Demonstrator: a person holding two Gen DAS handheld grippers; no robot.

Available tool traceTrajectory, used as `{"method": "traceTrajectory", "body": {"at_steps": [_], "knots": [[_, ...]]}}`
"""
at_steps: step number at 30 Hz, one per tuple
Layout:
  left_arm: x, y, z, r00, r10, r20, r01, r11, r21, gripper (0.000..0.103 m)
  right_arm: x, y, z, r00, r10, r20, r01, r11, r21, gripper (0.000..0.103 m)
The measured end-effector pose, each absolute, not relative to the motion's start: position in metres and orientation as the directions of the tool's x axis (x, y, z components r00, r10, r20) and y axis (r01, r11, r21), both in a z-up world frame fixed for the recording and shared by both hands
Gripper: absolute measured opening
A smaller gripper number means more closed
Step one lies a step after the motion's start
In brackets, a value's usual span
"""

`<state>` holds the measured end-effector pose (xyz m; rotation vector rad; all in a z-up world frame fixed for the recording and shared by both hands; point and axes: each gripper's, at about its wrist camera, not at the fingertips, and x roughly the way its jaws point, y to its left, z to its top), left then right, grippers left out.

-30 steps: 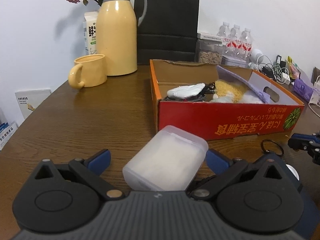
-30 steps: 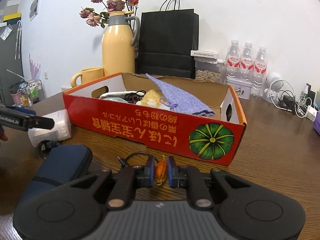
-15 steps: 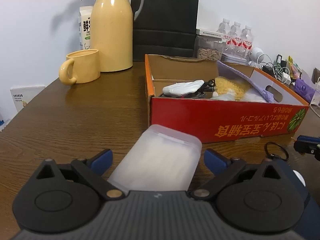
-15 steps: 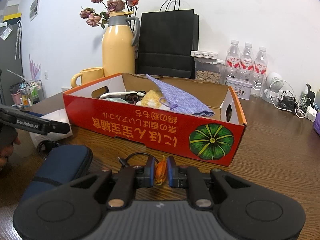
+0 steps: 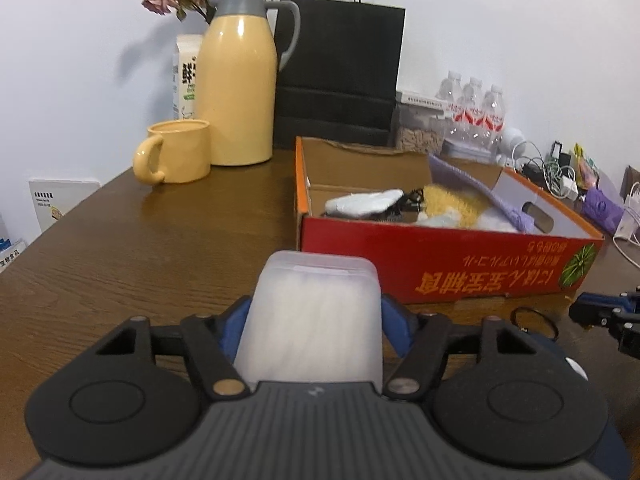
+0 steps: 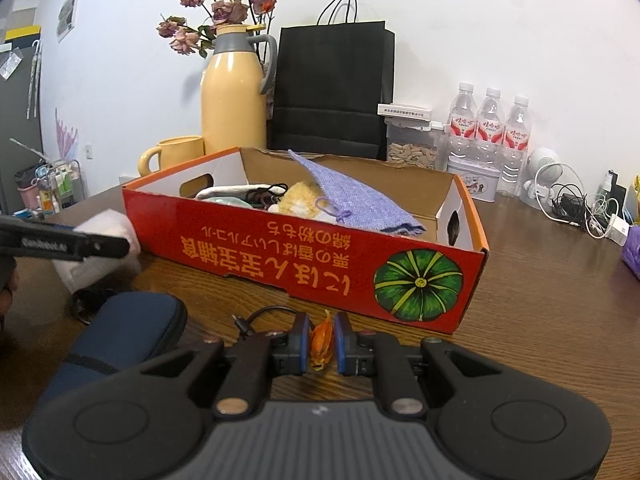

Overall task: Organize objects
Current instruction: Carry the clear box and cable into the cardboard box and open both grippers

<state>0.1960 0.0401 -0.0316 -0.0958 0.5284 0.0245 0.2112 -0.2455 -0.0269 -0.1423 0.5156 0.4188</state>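
The left hand-held gripper [image 5: 314, 316] is closing on a frosted plastic box [image 5: 316, 316], blue pads at its sides, just before the red cardboard box [image 5: 440, 268] on the worktop [image 5: 160, 248]. Only the right wrist view shows the right hand-held gripper [image 6: 321, 344] pinched narrow on a small orange dried flower [image 6: 322, 342], beside a navy case [image 6: 120, 332]

The dark brown wooden table [image 5: 168, 240] shows grain under a soft sheen. The red printed cardboard box [image 6: 280, 256] looks matt, the pale yellow thermos jug [image 5: 238, 92] glossy, the frosted translucent plastic container [image 5: 316, 320] smooth, the lilac knitted cloth [image 6: 360, 200] coarse.
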Motion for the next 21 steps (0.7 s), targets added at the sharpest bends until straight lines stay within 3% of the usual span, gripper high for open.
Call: {"method": "traceTrajectory", "body": {"at_steps": [14,21], "knots": [[0.184,0.032,0.038,0.953,0.008,-0.302,-0.04,0.994,-0.099,0.068,0.203,-0.233,0.003,0.837,0.374,-0.4,-0.442,0.892,-0.091,0.012],[0.222,0.01,0.062,0.963,-0.032,-0.267,-0.005,0.99,-0.138,0.069,0.225,-0.205,0.042,0.858,0.408,-0.312,-0.463,0.877,-0.127,0.012]]}}
